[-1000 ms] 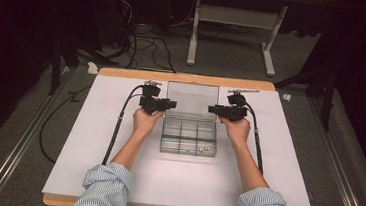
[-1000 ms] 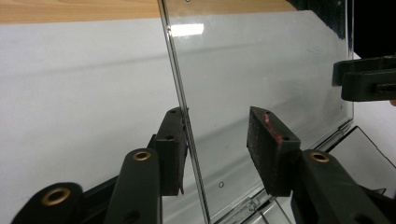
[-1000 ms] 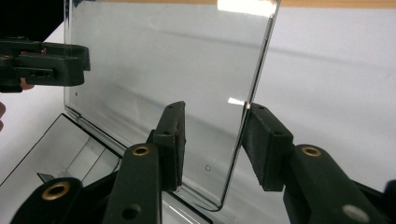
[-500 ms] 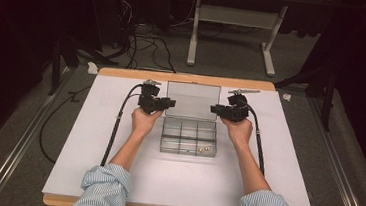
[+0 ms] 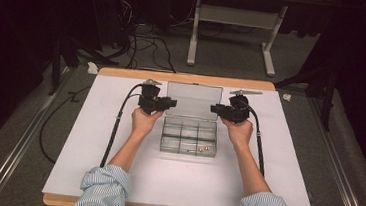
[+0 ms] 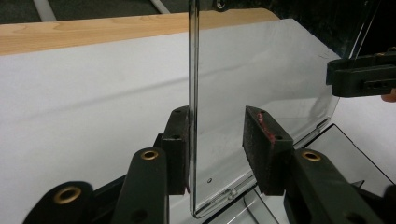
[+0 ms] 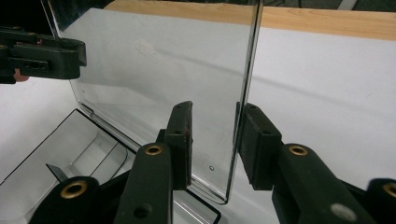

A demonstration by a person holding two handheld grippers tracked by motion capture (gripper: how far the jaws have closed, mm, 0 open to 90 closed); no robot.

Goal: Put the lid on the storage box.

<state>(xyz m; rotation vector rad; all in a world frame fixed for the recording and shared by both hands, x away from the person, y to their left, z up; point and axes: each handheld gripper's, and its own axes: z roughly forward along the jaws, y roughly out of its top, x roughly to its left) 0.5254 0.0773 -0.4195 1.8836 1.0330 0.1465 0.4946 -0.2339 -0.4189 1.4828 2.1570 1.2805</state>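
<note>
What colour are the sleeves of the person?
The sleeves are light blue with fine white stripes, seen best in the high view.

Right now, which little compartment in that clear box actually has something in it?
The near-right compartment of the clear box, in the row closest to the person: a few small pieces lie there, too small to identify. The other compartments look bare.

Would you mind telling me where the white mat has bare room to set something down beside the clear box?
The white mat is bare left of the left gripper and its black cable, right of the right gripper, and in front of the clear plastic compartment box between the forearms. It is crowded at the box's upright lid, where both grippers flank the side edges.
</note>
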